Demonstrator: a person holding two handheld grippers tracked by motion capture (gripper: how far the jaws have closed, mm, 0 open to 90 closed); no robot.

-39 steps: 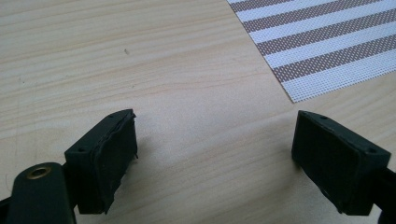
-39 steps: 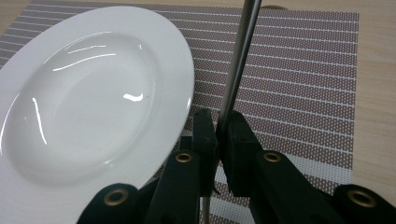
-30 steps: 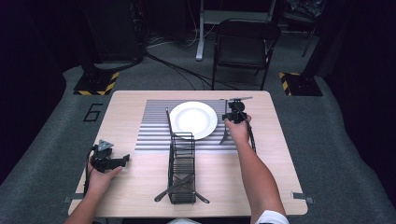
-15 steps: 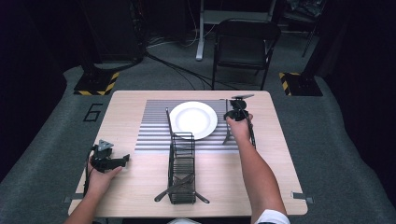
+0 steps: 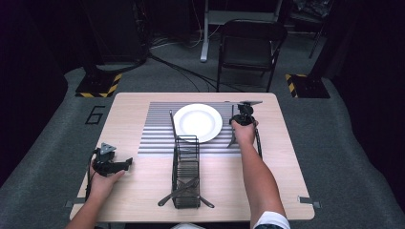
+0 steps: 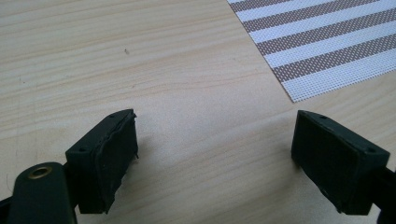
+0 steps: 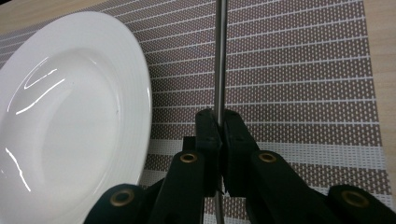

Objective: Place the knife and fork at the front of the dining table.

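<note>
1. Jaws first: right gripper (image 7: 219,135) is clamped tight on a metal utensil handle (image 7: 220,56) over the striped placemat (image 7: 299,70), just right of the white plate (image 7: 70,116).
2. Left gripper (image 6: 215,154) gapes wide, holding nothing, on bare table (image 6: 116,51).
3. Looks mid-placement; next it probably needs lowering flat, then letting go.

Tabletop (image 5: 133,107): light wood grain, rectangular, on grey carpeted floor (image 5: 344,143). Striped placemat (image 5: 155,131) lies flat across the far middle, brown and white bands running left-right; its near corner shows in the left gripper view, with bare wood beside it. White plate (image 5: 197,122) sits on the placemat, right of centre. Black wire rack (image 5: 186,174) stands on the bare wood at near centre, its far end reaching over the placemat's near edge; dark cutlery lies in and under its near end. Left near area of the tabletop is plain wood with a few small marks.
</note>
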